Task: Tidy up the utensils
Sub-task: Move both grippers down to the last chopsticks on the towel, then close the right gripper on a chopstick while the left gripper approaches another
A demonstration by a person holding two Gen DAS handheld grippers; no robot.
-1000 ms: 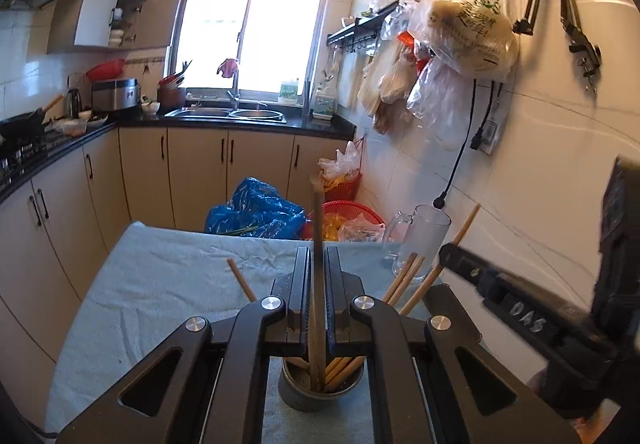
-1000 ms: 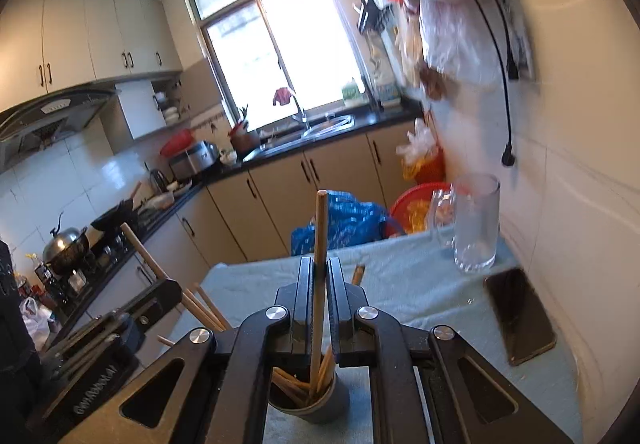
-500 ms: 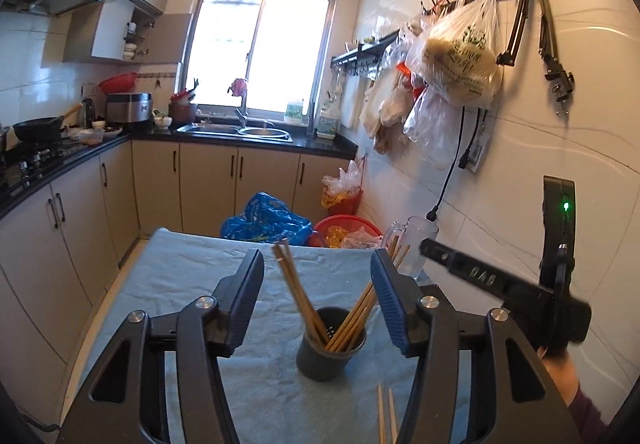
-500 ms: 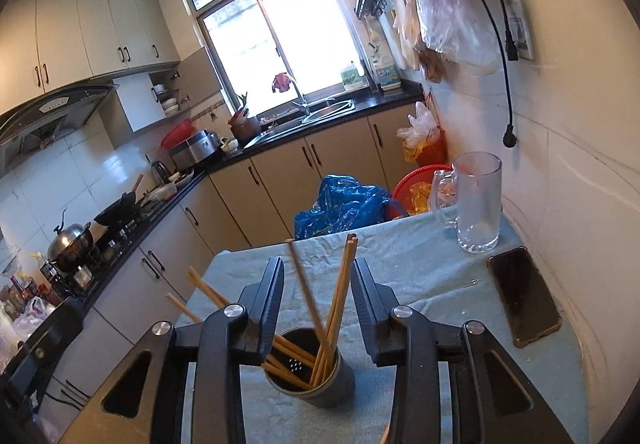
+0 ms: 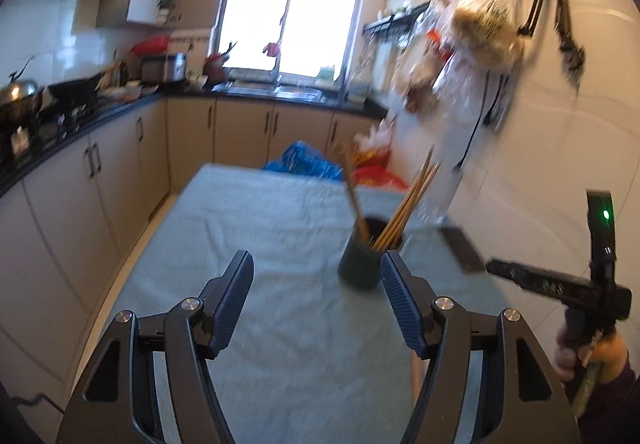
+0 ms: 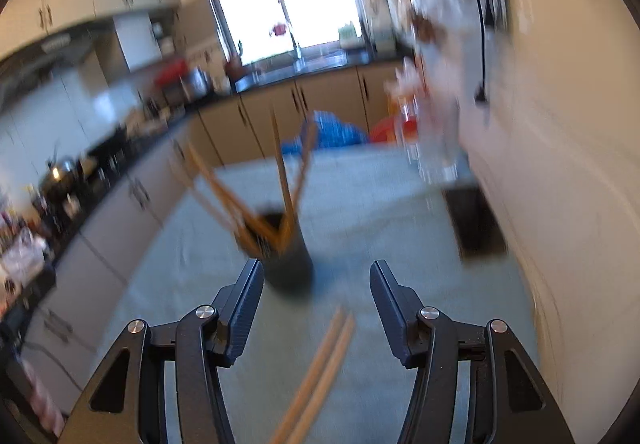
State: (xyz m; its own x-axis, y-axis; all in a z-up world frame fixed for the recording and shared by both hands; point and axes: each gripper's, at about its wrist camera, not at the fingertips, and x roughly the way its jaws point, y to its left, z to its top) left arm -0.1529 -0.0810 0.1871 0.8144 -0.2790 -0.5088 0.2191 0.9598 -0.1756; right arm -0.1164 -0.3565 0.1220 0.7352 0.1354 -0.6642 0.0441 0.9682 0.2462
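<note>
A dark grey cup (image 5: 360,264) stands on the pale blue cloth-covered table (image 5: 256,220) with several wooden chopsticks (image 5: 404,200) standing in it. It also shows in the right wrist view (image 6: 290,264), blurred, with its chopsticks (image 6: 286,180) fanned out. My left gripper (image 5: 317,276) is open and empty, back from the cup. My right gripper (image 6: 316,284) is open and empty; two loose chopsticks (image 6: 320,368) lie on the cloth between its fingers. The right gripper's body (image 5: 560,288) shows at the right of the left wrist view.
A dark phone (image 6: 476,220) lies on the cloth near the right wall. A clear glass mug (image 6: 434,156) stands behind it. Plastic bags (image 5: 484,24) hang from wall hooks. Kitchen cabinets and the stove (image 5: 24,112) run along the left.
Both grippers opened, let go of their chopsticks into the cup, and pulled back from it. Both views are now blurred with motion, and the cup looks farther away.
</note>
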